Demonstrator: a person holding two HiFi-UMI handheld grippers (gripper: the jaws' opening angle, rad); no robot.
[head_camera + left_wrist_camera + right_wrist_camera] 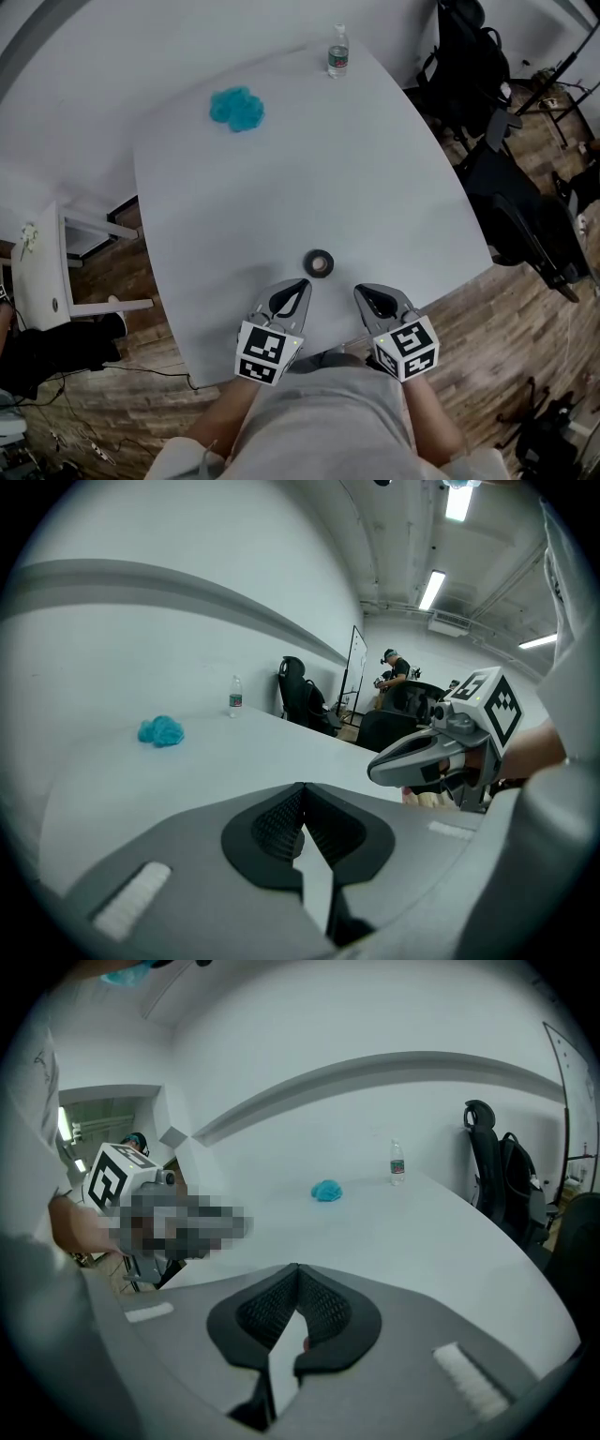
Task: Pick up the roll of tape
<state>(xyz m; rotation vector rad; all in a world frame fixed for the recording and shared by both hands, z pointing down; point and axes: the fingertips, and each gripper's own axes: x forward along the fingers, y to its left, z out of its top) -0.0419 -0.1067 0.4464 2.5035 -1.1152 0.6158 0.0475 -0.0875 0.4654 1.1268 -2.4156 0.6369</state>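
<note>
Head view first: the roll of tape (319, 263) lies flat on the white surface (281, 187), down at the 6 o'clock end close to the near edge, with neither gripper touching it. The left gripper (303, 283) sits just beside the roll at about 7 o'clock and the right gripper (360, 290) at about 4 o'clock. Both point up the surface, tips near the tape but apart from it. Well off at 11 o'clock from the roll there's a crumpled blue clump (236, 109), and a water bottle (338, 52) stands at 12 o'clock by the far edge. Left gripper view: its fingers (270, 825) are pressed together at the tip, closed on themselves. The right gripper hangs over at 3 o'clock and the blue clump is out at 9. Right gripper view: same deal, fingers (323, 1312) meet tip to tip, the left gripper's marker cube is at 9 o'clock, and a black office chair (487, 1162) is at 2 o'clock.
</note>
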